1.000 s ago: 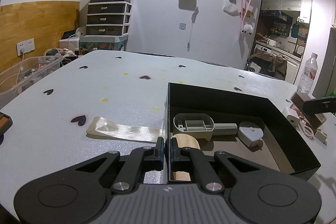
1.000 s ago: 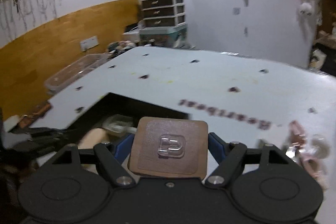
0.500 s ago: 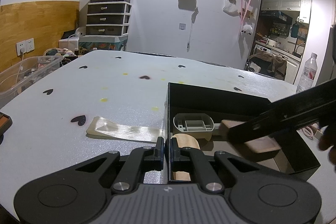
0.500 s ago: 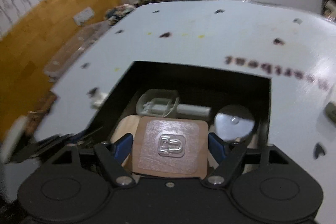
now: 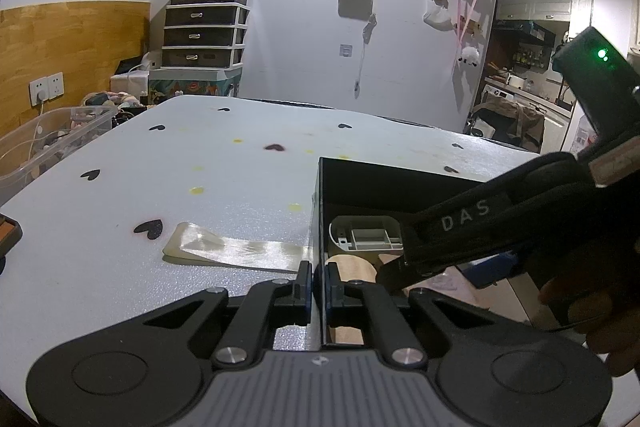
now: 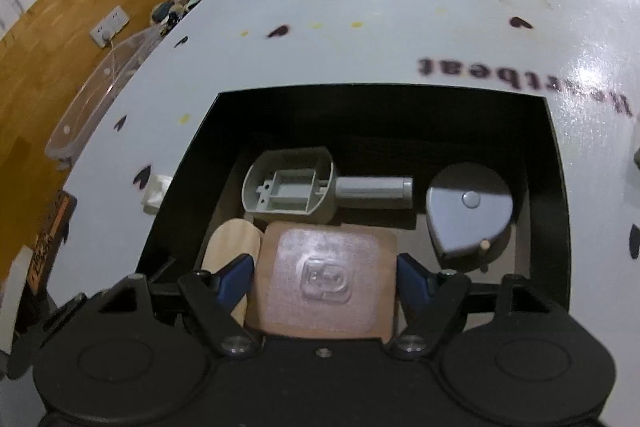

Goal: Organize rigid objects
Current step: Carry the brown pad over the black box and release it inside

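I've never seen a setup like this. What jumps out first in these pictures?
The black box on the white heart-printed table draws the eye, with a grey scoop-like part and a heart-shaped tape measure inside. Above it, the right hand-held gripper clamps a brown square pad; the left hand-held gripper pinches the box's near wall.

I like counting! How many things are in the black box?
4: grey scoop at the back, heart-shaped tape measure right, wooden piece front-left, brown hook pad held in right gripper. More may hide underneath.

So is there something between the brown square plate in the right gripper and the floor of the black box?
Partly. The wooden piece lies under the plate's left edge, the grey scoop just ahead. Bare floor shows to the right.
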Action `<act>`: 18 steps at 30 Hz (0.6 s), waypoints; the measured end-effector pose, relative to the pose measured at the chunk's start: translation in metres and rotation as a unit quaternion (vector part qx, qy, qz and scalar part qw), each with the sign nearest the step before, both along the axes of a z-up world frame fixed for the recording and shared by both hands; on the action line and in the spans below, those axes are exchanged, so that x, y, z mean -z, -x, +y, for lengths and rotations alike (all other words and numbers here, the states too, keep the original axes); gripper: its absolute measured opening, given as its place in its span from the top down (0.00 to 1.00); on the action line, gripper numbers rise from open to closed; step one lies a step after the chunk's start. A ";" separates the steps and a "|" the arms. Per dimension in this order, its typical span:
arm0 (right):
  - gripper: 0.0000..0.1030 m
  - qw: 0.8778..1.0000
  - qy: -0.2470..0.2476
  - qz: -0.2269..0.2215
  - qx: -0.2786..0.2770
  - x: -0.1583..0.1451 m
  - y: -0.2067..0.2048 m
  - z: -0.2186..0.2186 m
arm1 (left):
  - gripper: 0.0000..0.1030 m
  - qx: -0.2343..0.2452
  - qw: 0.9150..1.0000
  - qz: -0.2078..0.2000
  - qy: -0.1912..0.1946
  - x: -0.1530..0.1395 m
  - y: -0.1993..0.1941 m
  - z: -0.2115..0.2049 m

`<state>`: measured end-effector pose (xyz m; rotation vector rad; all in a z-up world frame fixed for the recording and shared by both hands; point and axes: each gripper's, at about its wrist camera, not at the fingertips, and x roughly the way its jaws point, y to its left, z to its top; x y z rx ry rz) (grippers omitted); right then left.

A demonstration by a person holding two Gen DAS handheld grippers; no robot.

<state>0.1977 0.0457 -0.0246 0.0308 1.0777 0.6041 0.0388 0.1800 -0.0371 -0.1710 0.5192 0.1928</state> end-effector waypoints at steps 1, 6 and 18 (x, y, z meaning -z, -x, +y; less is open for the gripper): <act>0.22 1.000 -0.005 -0.002 -0.002 -0.001 0.001 -0.001 | 0.94 0.000 1.000 0.000 0.000 0.000 0.000 0.000; 0.18 1.000 -0.017 -0.020 -0.014 -0.014 0.007 -0.006 | 0.94 0.000 1.000 0.000 0.000 0.000 0.000 0.000; 0.12 0.998 -0.028 -0.052 -0.017 -0.036 0.018 -0.027 | 0.94 0.000 1.000 0.000 0.000 0.000 0.000 0.000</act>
